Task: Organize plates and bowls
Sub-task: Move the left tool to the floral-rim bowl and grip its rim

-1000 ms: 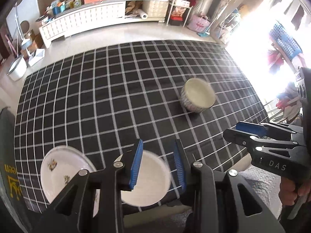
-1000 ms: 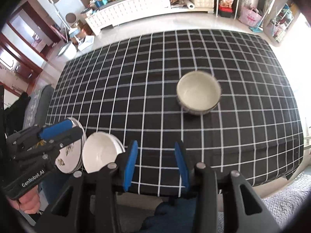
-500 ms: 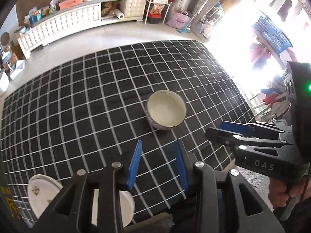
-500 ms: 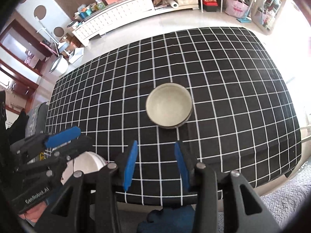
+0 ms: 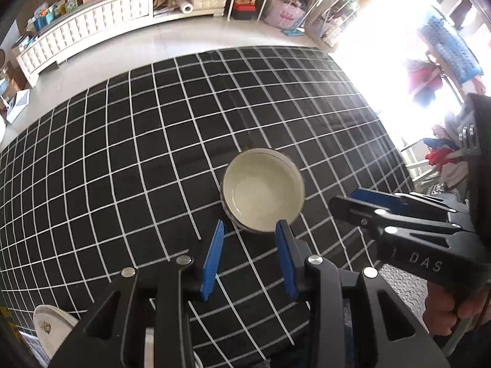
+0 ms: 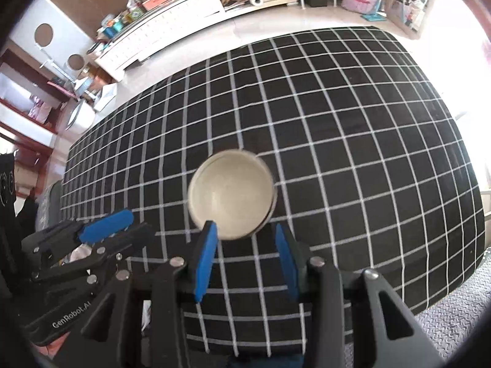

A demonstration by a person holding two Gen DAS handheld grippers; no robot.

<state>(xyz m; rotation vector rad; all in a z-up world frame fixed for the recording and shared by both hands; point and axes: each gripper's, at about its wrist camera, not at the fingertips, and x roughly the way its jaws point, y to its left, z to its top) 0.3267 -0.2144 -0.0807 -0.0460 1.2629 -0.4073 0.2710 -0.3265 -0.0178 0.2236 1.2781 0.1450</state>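
While parted with nothing between the blue pads, left gripper (image 5: 250, 230) pointing steeply down at the near rim of the bowl (image 5: 263, 189), clear of it. Likewise parted and empty, right gripper (image 6: 244, 233) angled down over the same bowl (image 6: 230, 194), near rim showing in the gap, touch between left pad and rim impossible to judge. Printed in white on the black bodies: "DAS" on the right gripper (image 5: 342, 197) seen from the left wrist, "GenRobot.AI" on the left gripper (image 6: 122, 220) seen from the right. Gripping the right handle at the lower right edge, a hand (image 5: 448, 317). Round, cream inside, patterned dark outside, bowl upright near the middle of the table's tablecloth (image 5: 122, 159), black with a white grid. At the near left corner, white plate (image 5: 50, 326) with small floral prints, mostly hidden behind the gripper body. Beyond the table, pale tiled floor and a long white cabinet (image 5: 101, 15) with quilted fronts and clutter on top.
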